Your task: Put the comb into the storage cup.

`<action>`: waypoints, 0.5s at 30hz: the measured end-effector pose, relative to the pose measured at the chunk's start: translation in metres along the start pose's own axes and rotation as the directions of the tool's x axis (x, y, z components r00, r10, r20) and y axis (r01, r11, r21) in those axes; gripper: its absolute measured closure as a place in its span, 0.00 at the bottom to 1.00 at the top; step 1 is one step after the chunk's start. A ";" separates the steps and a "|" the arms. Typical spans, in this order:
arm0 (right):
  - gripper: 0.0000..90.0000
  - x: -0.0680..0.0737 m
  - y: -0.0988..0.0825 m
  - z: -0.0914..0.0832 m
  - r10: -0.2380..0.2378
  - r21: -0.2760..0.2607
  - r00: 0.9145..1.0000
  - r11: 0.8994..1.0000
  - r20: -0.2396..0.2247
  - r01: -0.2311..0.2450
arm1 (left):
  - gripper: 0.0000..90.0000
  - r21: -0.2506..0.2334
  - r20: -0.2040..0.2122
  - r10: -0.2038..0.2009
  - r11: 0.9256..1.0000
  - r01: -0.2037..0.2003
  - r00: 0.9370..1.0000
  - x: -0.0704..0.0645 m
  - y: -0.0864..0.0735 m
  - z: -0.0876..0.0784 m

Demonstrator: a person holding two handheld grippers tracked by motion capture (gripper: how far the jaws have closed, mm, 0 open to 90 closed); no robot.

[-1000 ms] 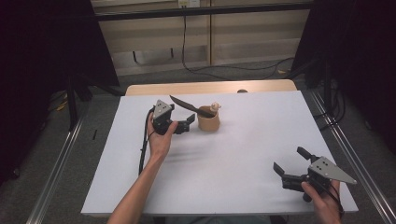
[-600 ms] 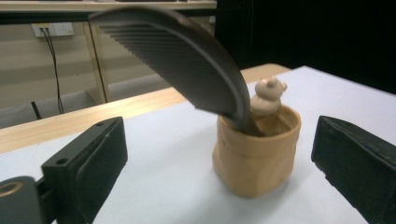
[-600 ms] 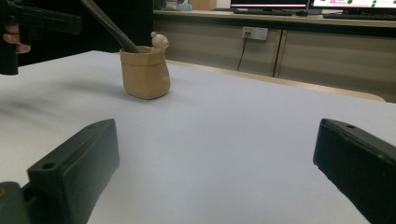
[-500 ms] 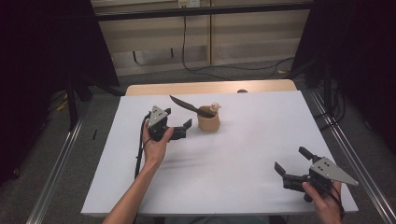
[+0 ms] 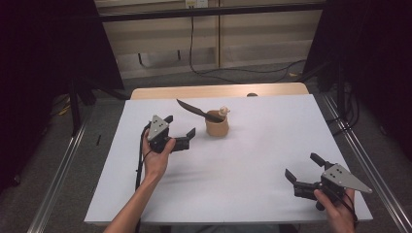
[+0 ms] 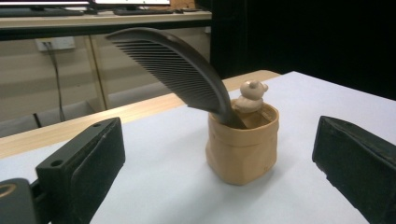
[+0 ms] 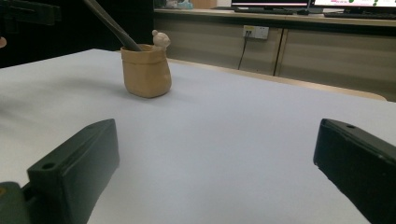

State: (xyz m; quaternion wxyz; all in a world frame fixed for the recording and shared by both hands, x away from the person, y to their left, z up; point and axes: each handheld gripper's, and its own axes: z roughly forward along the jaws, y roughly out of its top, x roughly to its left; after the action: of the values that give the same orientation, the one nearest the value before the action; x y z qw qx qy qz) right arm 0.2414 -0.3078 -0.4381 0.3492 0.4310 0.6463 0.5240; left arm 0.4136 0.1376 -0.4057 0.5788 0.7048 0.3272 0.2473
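A tan cup (image 5: 216, 127) stands at the back middle of the white table, with a small bear figure (image 5: 223, 111) on its rim. A dark comb (image 5: 194, 110) sticks out of the cup and leans to the left. My left gripper (image 5: 180, 124) is open just left of the cup, apart from it. In the left gripper view the cup (image 6: 243, 149) and comb (image 6: 177, 70) sit ahead between the spread jaws. My right gripper (image 5: 301, 165) is open near the front right corner with nothing between its fingers. It faces the distant cup (image 7: 146, 70).
The white table top (image 5: 243, 194) lies on a wooden table whose edge (image 5: 218, 91) shows at the back. Metal rails (image 5: 58, 165) run along both sides on the floor. A cable (image 5: 141, 165) trails from the left gripper.
My left gripper has drawn back from the cup toward the front left. The right gripper has hardly moved.
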 end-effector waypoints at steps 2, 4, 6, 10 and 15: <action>0.00 0.000 0.000 0.000 0.001 -0.002 1.000 1.000 -0.001 -0.001 | 0.03 0.004 0.003 0.010 1.000 -0.010 1.000 -0.001 -0.001 -0.004; 0.00 0.000 0.000 0.000 -0.002 0.001 1.000 1.000 0.000 0.002 | 0.03 -0.006 0.006 0.009 1.000 -0.009 1.000 -0.001 -0.003 -0.008; 0.00 0.000 0.000 0.000 -0.002 -0.003 1.000 1.000 -0.001 0.002 | 0.03 -0.002 0.006 0.010 1.000 -0.010 1.000 -0.001 -0.003 -0.012; 0.00 0.001 0.000 0.000 -0.006 0.000 1.000 1.000 -0.001 0.006 | 0.02 -0.024 -0.006 0.000 1.000 0.000 1.000 -0.001 -0.004 -0.020; 0.00 0.001 0.000 0.001 -0.006 -0.001 1.000 1.000 0.000 0.006 | 0.02 -0.027 -0.011 0.009 1.000 -0.009 1.000 -0.001 -0.009 -0.028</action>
State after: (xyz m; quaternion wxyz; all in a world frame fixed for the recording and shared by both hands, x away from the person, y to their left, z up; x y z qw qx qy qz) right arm 0.2418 -0.3069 -0.4383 0.3508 0.4288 0.6475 0.5232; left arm 0.3907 0.1561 -0.4082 0.5855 0.6970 0.3237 0.2581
